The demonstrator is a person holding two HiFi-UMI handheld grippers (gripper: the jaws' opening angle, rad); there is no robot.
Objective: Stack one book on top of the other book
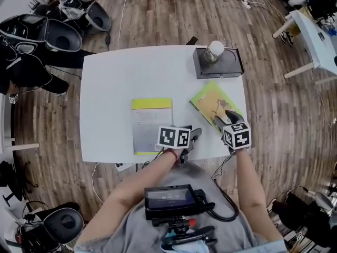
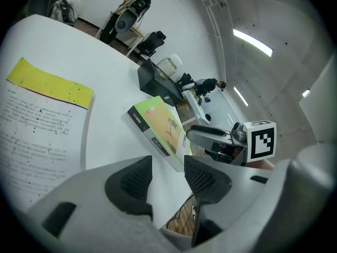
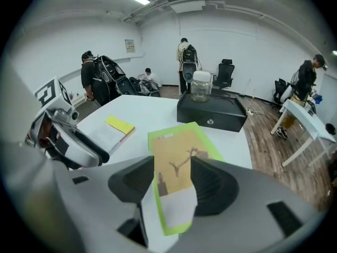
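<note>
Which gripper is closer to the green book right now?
Right. The right gripper hangs over the near end of the green book; the left gripper is off to its left, clear of it.

Grey short-sleeved shirt (image 1: 129, 226), forearms bare. Black screen unit (image 1: 171, 198) strapped at chest. Thick black cable (image 1: 226, 198) loops off the right of the screen unit; black bracket (image 1: 181, 229) with a red fitting hangs just below it. Red band (image 1: 172, 153) on wrist above the screen unit. Beyond it, left gripper (image 1: 194, 135) and right gripper (image 1: 227, 116): pale grey shells, black ribbed pads (image 2: 205, 178), each carrying a white cube (image 1: 174, 137) with black square markers.
</note>
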